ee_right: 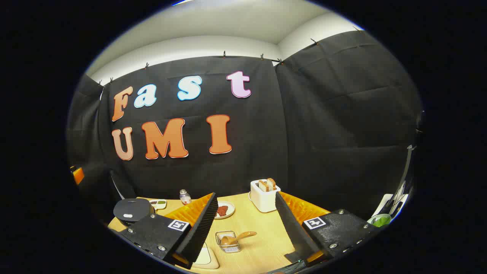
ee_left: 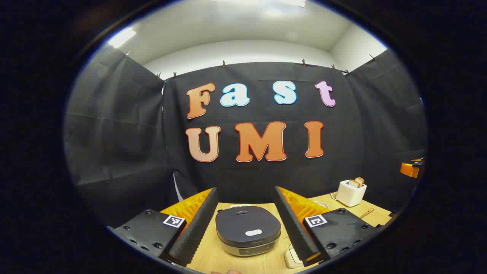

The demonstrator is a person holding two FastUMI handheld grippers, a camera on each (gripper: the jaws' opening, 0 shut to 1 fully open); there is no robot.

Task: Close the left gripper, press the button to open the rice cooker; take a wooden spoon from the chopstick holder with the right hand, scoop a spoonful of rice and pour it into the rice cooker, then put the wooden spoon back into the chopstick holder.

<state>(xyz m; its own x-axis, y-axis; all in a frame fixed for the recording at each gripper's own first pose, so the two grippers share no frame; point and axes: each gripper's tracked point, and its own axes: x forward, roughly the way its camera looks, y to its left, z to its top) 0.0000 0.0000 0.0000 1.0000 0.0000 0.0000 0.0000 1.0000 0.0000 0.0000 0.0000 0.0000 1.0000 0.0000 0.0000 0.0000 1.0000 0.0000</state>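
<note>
Both the left gripper (ee_left: 243, 224) and right gripper (ee_right: 243, 228) are gaping empty, framing the lidded rice cooker (ee_left: 248, 230) mid-tabletop and the light, stiff wooden spoon (ee_right: 237, 238), best pinched by its handle, lying across the chopstick holder (ee_right: 228, 242).

Light wood bench (ee_right: 262, 243) in front of me. On it: my dark rice cooker (ee_left: 248, 232) with lid down, at the left end. White toaster (ee_right: 264, 196) with bread slices sits at the back. Small plate (ee_right: 224, 210) with something reddish, a little bottle (ee_right: 185, 196), a shallow dish (ee_right: 158, 204) near the cooker. Wire holder (ee_right: 228, 241) with wooden spoon (ee_right: 237, 238) lying in it, near front. White pad (ee_right: 205, 258) just beside it.
</note>
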